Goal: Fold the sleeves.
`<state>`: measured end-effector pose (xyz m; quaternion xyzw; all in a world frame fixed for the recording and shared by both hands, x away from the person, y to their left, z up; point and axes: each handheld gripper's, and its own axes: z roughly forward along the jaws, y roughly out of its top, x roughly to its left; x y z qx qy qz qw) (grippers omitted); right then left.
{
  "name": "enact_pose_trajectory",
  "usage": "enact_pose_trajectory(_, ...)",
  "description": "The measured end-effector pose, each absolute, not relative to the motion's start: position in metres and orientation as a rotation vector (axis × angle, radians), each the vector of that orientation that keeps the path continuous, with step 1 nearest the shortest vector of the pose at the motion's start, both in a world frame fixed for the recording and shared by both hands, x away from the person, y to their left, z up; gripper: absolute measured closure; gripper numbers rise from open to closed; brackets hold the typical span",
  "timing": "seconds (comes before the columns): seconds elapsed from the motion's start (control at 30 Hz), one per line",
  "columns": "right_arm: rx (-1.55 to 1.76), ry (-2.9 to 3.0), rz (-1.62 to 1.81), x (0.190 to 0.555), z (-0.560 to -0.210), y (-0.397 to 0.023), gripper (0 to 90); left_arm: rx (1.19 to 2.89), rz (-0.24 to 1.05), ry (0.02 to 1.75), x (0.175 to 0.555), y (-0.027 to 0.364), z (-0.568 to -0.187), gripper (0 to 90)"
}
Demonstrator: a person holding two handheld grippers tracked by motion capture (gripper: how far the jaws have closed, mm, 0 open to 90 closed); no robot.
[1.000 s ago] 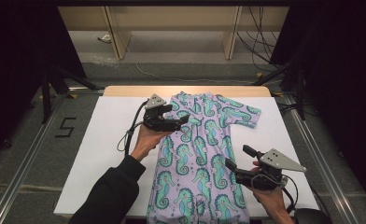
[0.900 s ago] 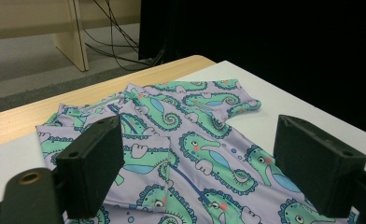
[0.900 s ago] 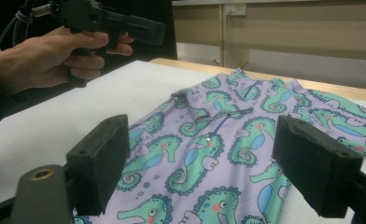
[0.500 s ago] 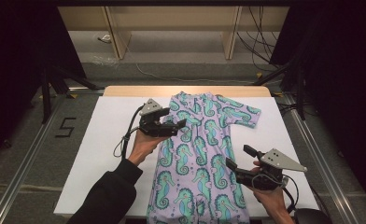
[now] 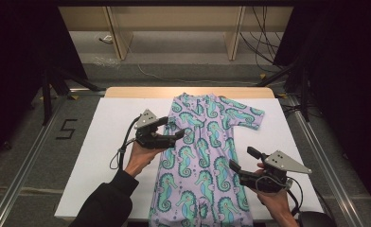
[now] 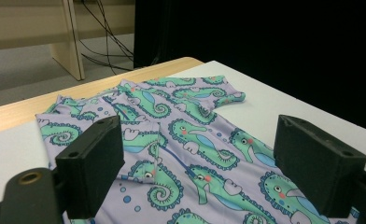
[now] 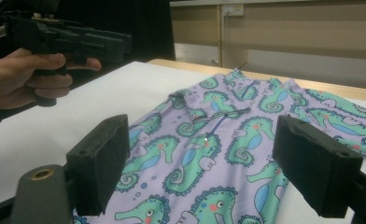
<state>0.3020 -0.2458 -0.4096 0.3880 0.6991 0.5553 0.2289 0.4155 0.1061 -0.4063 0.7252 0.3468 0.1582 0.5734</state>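
A lilac baby romper (image 5: 203, 165) printed with teal seahorses lies flat on the white table cover (image 5: 98, 156), collar at the far side and one short sleeve (image 5: 247, 118) spread to the right. My left gripper (image 5: 176, 135) hovers at the romper's left edge with its jaws open. In the left gripper view the open left gripper (image 6: 197, 144) has only the cloth (image 6: 190, 116) lying below it. My right gripper (image 5: 242, 159) stands open just above the romper's right edge. The right gripper view looks between the open right gripper (image 7: 204, 149) across the romper (image 7: 228, 135) to the hand-held left gripper (image 7: 73, 39).
A wooden table edge (image 5: 141, 92) runs along the far side. The floor at the left bears a "5" mark (image 5: 66, 128) and a metal rail (image 5: 22, 175). Cables (image 5: 264, 28) and wooden furniture legs (image 5: 115, 33) stand behind the table.
My left gripper has slid from near the romper's collar toward the person and a little left, sinking slightly. The right gripper has stayed put.
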Motion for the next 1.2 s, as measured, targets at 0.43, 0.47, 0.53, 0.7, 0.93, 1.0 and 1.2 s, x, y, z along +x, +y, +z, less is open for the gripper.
enact_pose_trajectory(0.43, 1.072, 1.918, 1.521, 0.302, -0.409, -0.248, 20.0, 1.692, 0.386, 0.816, 0.390, 0.118, -0.421, 15.6)
enact_pose_trajectory(0.47, 1.072, 1.918, 1.521, 0.302, -0.409, -0.248, 20.0, 1.692, 0.386, 0.816, 0.390, 0.118, -0.421, 15.6)
enact_pose_trajectory(0.53, 1.074, 1.915, 1.518, 0.303, -0.409, -0.249, 20.0, 1.686, 0.391, 0.807, 0.384, 0.120, -0.423, 15.6)
enact_pose_trajectory(0.7, 1.079, 1.916, 1.507, 0.304, -0.409, -0.250, 20.0, 1.682, 0.403, 0.793, 0.375, 0.122, -0.424, 15.6)
enact_pose_trajectory(0.93, 1.074, 1.913, 1.505, 0.306, -0.408, -0.250, 20.0, 1.678, 0.393, 0.802, 0.366, 0.128, -0.429, 15.7)
enact_pose_trajectory(1.0, 1.072, 1.915, 1.494, 0.308, -0.408, -0.251, 20.0, 1.674, 0.377, 0.808, 0.364, 0.130, -0.429, 15.7)
enact_pose_trajectory(1.2, 1.080, 1.902, 1.462, 0.314, -0.407, -0.257, 20.5, 1.689, 0.377, 0.821, 0.355, 0.135, -0.435, 15.7)
